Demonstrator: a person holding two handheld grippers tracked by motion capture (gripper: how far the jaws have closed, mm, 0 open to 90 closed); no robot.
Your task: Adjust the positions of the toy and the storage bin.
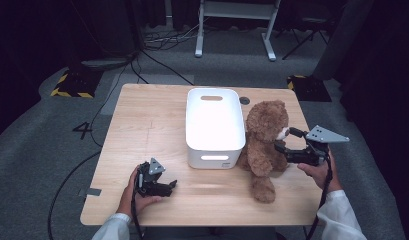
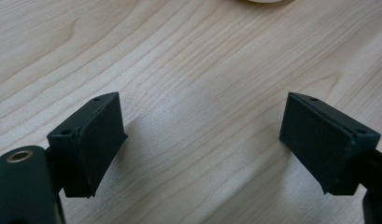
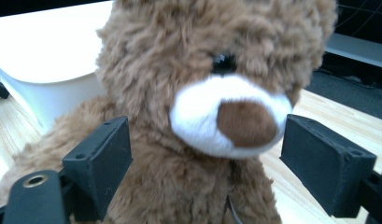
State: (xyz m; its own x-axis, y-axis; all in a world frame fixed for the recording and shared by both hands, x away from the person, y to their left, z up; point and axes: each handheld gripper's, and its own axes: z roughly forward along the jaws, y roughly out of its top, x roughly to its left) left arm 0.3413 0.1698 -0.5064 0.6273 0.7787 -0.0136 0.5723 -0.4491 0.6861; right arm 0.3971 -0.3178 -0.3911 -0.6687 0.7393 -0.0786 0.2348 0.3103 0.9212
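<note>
Teddy bear (image 1: 264, 142) sits upright on counter (image 1: 142, 130), leaning against white bin (image 1: 214, 125). Right claw (image 1: 287, 140) spread, empty, jaws flanking its snout without touching. Left claw (image 1: 168, 186) spread, empty, resting low. Bear likely light, soft, compressible; torso or arm the surest hold.

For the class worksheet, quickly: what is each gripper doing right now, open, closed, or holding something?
Left gripper: open, nothing between its jaws, low over the table.
Right gripper: open at the teddy bear, jaws on either side, not pressing.

place: lab/studio | signs: black curtains (image 1: 37, 30), floor cables (image 1: 157, 42), hazard-taped bases (image 1: 72, 85), lone table (image 1: 142, 125)
</note>
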